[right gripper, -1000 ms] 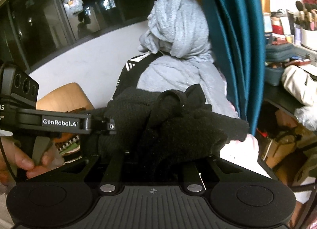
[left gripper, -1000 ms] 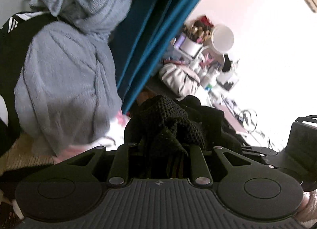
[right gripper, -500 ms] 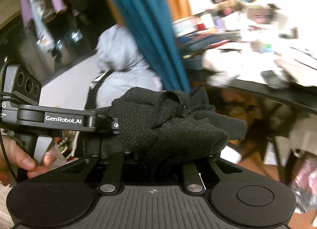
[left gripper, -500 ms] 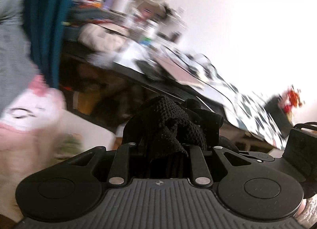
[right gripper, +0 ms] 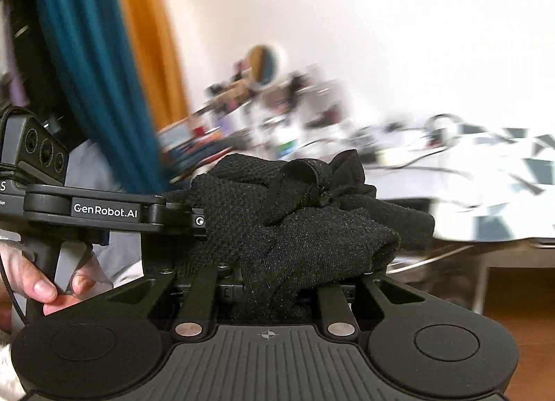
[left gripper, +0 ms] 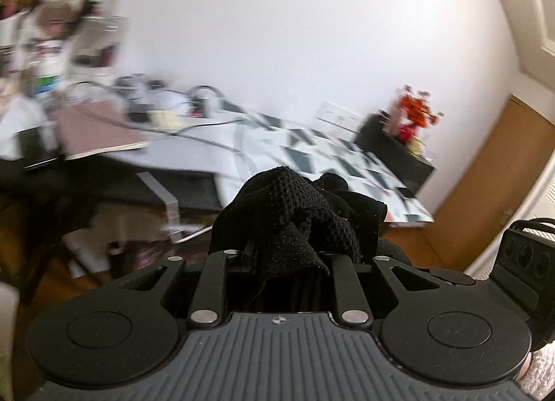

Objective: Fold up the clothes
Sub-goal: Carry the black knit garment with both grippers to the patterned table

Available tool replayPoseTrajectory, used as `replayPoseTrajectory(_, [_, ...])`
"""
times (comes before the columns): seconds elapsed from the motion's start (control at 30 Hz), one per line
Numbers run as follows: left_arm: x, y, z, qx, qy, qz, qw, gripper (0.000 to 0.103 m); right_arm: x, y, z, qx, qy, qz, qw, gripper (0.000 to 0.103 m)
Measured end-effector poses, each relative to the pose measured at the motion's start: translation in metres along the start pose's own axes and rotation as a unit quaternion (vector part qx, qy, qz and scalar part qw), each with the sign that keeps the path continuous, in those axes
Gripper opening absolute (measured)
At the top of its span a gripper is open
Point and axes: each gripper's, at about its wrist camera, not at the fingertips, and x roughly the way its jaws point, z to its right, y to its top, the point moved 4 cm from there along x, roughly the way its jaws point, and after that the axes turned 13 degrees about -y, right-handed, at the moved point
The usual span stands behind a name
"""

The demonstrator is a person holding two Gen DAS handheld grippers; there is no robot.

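Note:
A bunched black knit garment (left gripper: 291, 217) is carried in the air between both grippers. My left gripper (left gripper: 288, 248) is shut on one part of it; the cloth hides its fingertips. In the right wrist view the same black garment (right gripper: 295, 214) piles over my right gripper (right gripper: 277, 262), which is shut on it too. The left gripper's body (right gripper: 104, 210) reaches into the cloth from the left, with a person's hand (right gripper: 38, 283) on its handle. The right gripper's camera block (left gripper: 523, 255) shows at the right edge of the left wrist view.
A table with a grey-and-white patterned cloth (left gripper: 312, 151) lies ahead, blurred. A cluttered desk with a round mirror (right gripper: 263, 64) and cables stands to its left. Teal (right gripper: 90, 68) and orange (right gripper: 149, 37) curtains hang at left. A black cabinet with red flowers (left gripper: 412, 113) and a wooden door (left gripper: 492, 186) are at right.
Both grippers swung right together with the black garment, away from the grey clothes pile and curtains, toward the desk and the patterned table. The grip on the cloth looks unchanged.

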Motion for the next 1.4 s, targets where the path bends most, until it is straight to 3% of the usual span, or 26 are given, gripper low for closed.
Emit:
replayPoseTrajectory(0.3, [0.175,0.044,0.008,0.026,-0.089,-0.035,0.9951,0.02,0.01,0.028,0.153,0.018,-0.099,0.016,0.995,0.014])
replayPoseTrajectory(0.63, [0.38,0.149,0.005,0.02,-0.162,-0.035,0.9859,0.02,0.09,0.133,0.349,0.014,-0.172,0.005,0.985,0.014])
replayPoseTrajectory(0.8, [0.442,0.181,0.015,0.032,-0.171,-0.041,0.9838,0.02,0.108,0.164,0.426,0.042,-0.187,0.025,0.981,0.014])
replayPoseTrajectory(1.03, [0.518,0.197,0.007,0.021,-0.113,-0.057,0.9917,0.02,0.153,0.175,0.519,0.067,-0.156,0.012,0.985,0.014])
replayPoseTrajectory(1.13, [0.548,0.203,-0.003,-0.015,-0.08,-0.052,0.9953,0.02,0.173,0.178,0.558,0.073,-0.121,0.002,0.99,0.014])
replayPoseTrajectory(1.27, [0.582,0.209,-0.014,-0.055,-0.009,-0.027,0.9981,0.02,0.195,0.188,0.628,0.088,-0.065,-0.014,0.994,0.014])
replayPoseTrajectory(1.4, [0.604,0.204,-0.018,-0.089,0.072,-0.02,0.9933,0.02,0.214,0.209,0.714,0.125,-0.039,-0.037,0.991,0.014])
